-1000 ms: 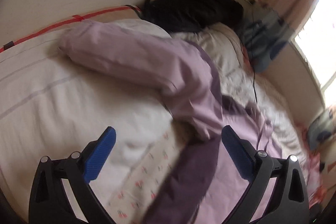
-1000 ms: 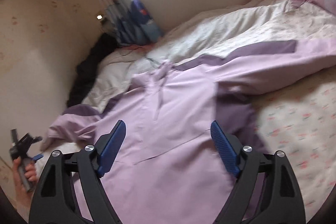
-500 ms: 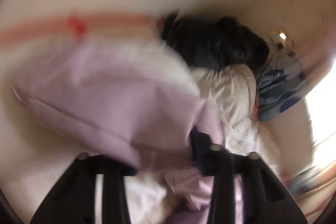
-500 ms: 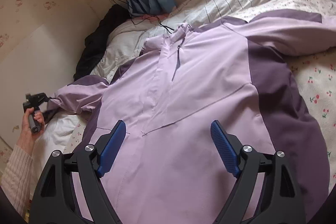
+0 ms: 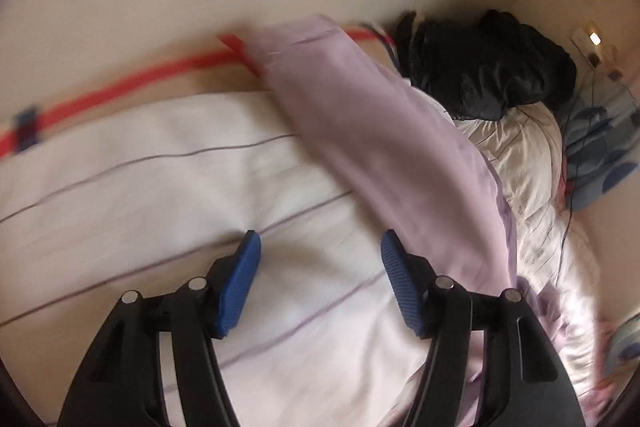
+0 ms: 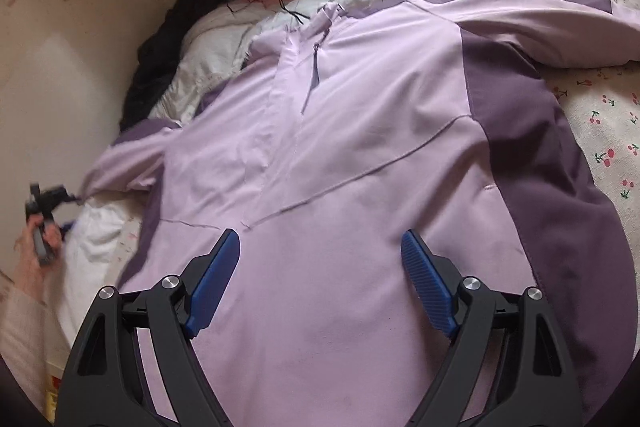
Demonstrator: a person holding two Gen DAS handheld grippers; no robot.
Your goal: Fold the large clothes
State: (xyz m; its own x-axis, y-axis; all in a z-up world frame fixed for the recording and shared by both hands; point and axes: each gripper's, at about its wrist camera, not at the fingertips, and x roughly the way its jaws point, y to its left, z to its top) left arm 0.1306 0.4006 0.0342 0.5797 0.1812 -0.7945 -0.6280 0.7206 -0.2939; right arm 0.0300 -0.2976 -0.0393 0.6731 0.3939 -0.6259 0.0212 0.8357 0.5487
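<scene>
Half a second ago the left gripper clamped the lilac jacket sleeve; its jaws have just been opening, empty over white striped bedding. The right gripper hangs wide open, holding nothing.

The left gripper hovers over the striped white bedding, its jaws just reopened, nothing between them. The lilac sleeve lies just beside them.

no readable text, labels, brands, numbers or signs anywhere in either wrist view
</scene>
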